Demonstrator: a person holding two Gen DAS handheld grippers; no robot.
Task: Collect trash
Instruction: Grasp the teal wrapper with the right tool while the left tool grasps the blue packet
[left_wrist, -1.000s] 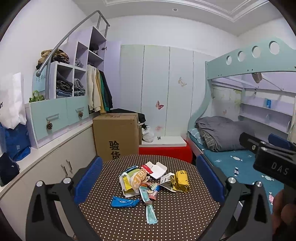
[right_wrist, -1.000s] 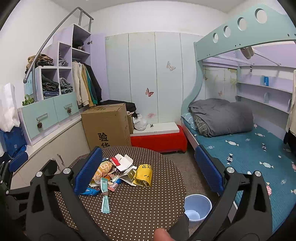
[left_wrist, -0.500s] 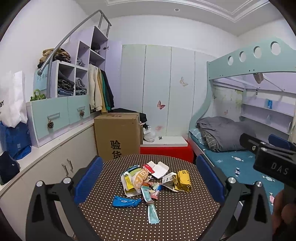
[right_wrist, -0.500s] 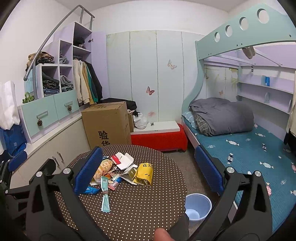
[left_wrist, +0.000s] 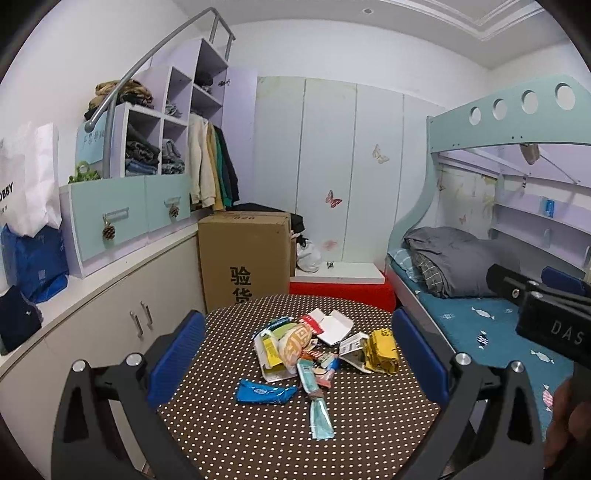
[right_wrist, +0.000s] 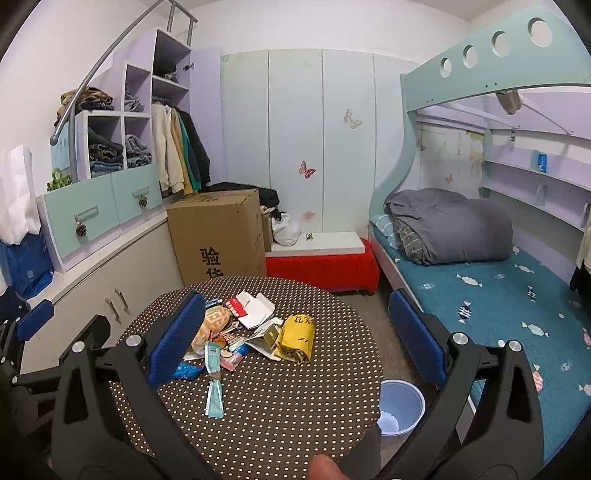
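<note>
A heap of trash lies on a round brown polka-dot table (left_wrist: 258, 435) (right_wrist: 295, 406): a yellow wrapper (left_wrist: 382, 350) (right_wrist: 297, 338), a blue packet (left_wrist: 264, 392), a teal sachet (left_wrist: 321, 419) (right_wrist: 215, 397), an orange snack bag (left_wrist: 295, 341) (right_wrist: 212, 325) and a white carton (left_wrist: 332, 325) (right_wrist: 255, 306). A pale blue bin (right_wrist: 400, 406) stands on the floor right of the table. My left gripper (left_wrist: 295, 354) is open and empty, held above the near side of the table. My right gripper (right_wrist: 295, 339) is open and empty too. It also shows at the right edge of the left wrist view.
A tall cardboard box (left_wrist: 243, 254) stands behind the table. White cabinets and shelves with clothes (left_wrist: 147, 155) run along the left wall. A bunk bed with a grey duvet (right_wrist: 450, 225) fills the right. A red bench (right_wrist: 321, 266) stands at the back.
Both views have shifted slightly, so the table and trash sit a little differently in frame. Both grippers stay open and empty.
</note>
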